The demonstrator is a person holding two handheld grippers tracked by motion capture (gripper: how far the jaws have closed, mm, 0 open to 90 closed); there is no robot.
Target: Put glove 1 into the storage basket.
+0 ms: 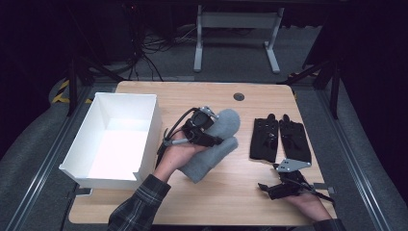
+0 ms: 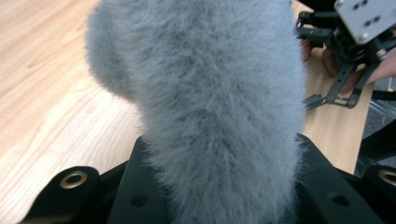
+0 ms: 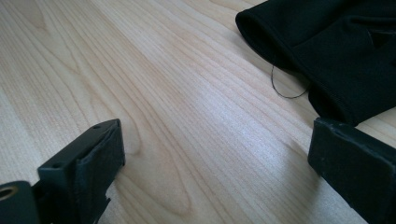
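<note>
A grey fuzzy mitten (image 1: pixel 226 123) lies in the middle of the wooden table (image 1: pixel 226 192), partly raised off the wood. My left gripper (image 1: pixel 215 140) is shut on it, and the fur (image 2: pixel 201 93) bulges up between the two black jaws. A pair of black gloves (image 1: pixel 280 139) lies flat to the right of the mitten. My right gripper (image 1: pixel 267 188) hovers low near the table's front right, open, its jaws wide apart over bare wood (image 3: pixel 215 140). The cuff of a black glove (image 3: pixel 336 51) sits just beyond its right jaw. The right gripper (image 2: pixel 329 99) also shows past the mitten.
An open white box (image 1: pixel 150 134) stands at the left of the table, close beside the left hand. A round grommet (image 1: pixel 238 96) sits at the far edge. A desk frame (image 1: pixel 235 33) stands on the floor behind.
</note>
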